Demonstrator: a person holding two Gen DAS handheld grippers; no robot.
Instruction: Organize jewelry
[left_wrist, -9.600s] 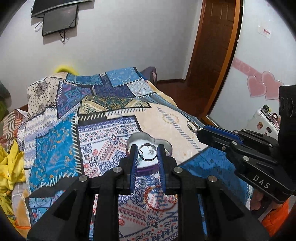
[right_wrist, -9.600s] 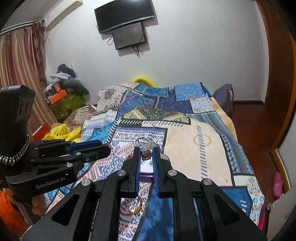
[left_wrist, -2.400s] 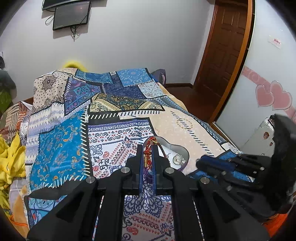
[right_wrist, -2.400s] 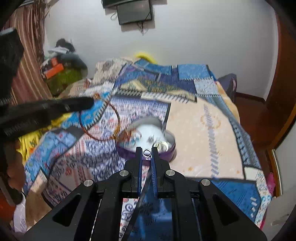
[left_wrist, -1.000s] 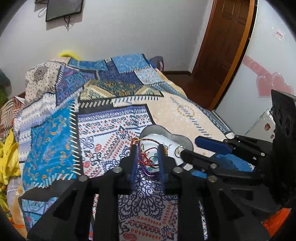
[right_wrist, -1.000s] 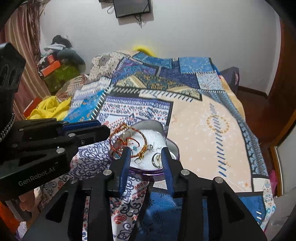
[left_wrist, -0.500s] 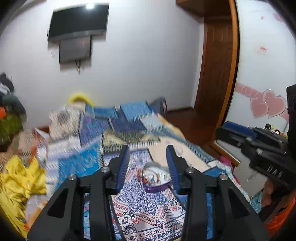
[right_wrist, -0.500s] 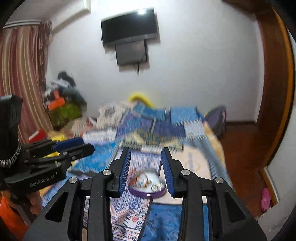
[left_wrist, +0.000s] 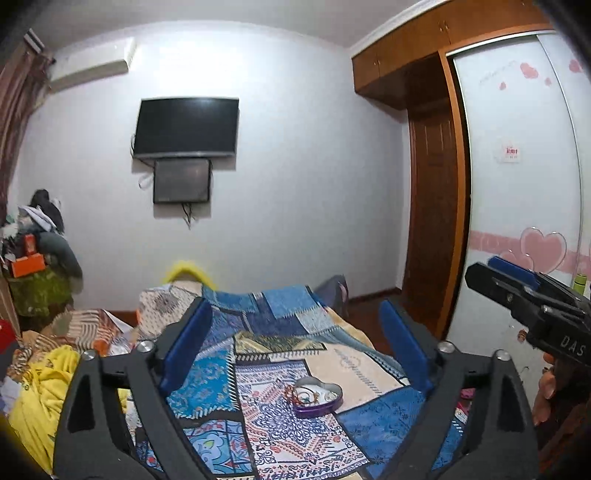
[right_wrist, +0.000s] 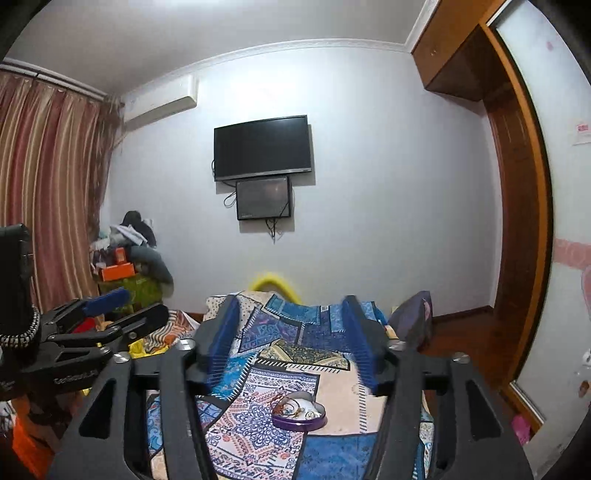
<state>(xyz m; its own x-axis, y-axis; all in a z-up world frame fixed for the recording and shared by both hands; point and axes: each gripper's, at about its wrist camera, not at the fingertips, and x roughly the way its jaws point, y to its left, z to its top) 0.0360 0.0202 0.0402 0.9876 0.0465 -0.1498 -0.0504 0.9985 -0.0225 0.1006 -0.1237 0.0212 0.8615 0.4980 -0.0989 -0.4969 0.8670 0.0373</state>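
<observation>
A purple heart-shaped tin sits on the patterned bedspread. It holds a reddish bangle and small silvery pieces. The tin also shows in the right wrist view. My left gripper is wide open and empty, raised well above and back from the tin. My right gripper is also wide open and empty, held high over the bed. The right gripper shows at the right edge of the left wrist view. The left gripper shows at the left of the right wrist view.
A TV hangs on the far wall. Yellow cloth and piled clothes lie to the left of the bed. A wooden door and a white wardrobe stand on the right. Striped curtains hang at left.
Both grippers have opened wide and pulled up and back from the tin. The bangle and rings they held earlier now lie in the tin.
</observation>
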